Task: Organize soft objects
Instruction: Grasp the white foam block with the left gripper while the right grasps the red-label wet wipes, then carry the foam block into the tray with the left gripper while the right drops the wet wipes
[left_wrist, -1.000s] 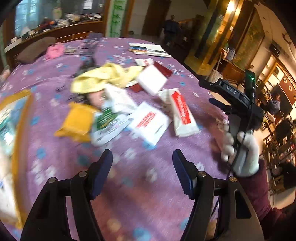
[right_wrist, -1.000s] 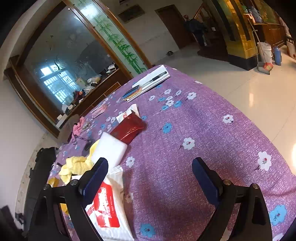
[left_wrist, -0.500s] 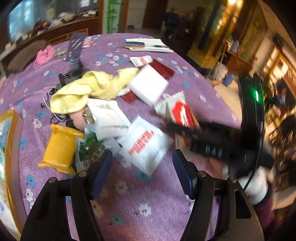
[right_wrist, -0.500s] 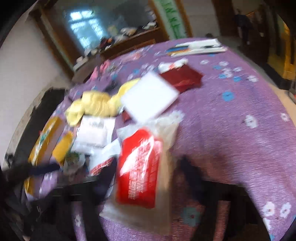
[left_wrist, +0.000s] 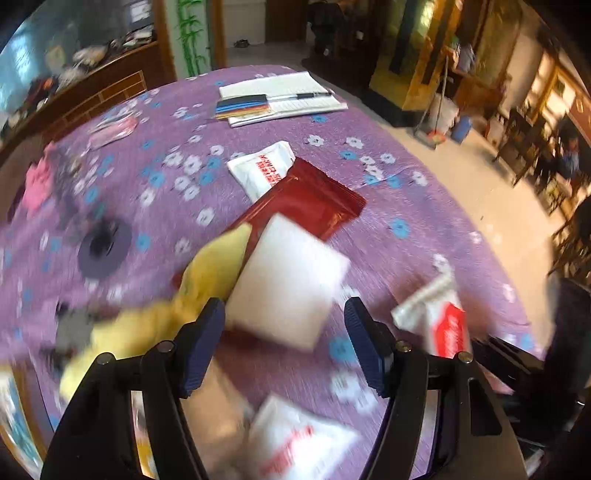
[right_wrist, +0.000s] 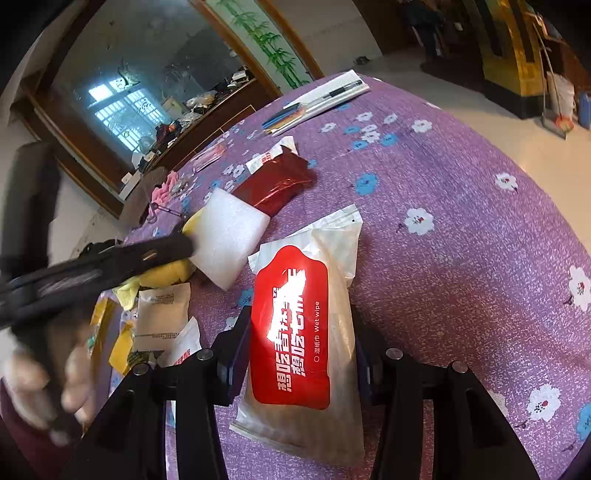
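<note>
Two claws work over the round table (right_wrist: 461, 192) in its purple flowered cloth. The right claw (right_wrist: 301, 350) is clamped across the near half of the red-and-white plastic pack of wet wipes (right_wrist: 299, 325), gripping its narrow width so the soft pack should lift without folding; its far end lies toward the table's middle. The left claw (left_wrist: 284, 347) hangs with jaws apart and nothing between them, above the near edge of the white foam block (left_wrist: 288, 284), which looks like its next pick. That block lies over a dark red foil pouch (left_wrist: 314, 203), with a yellow cloth (left_wrist: 207, 284) touching its left side, so closing there risks snagging cloth. Bare cloth to the right, toward the table's rim, gives open room for carrying; the pile crowds the left.
</note>
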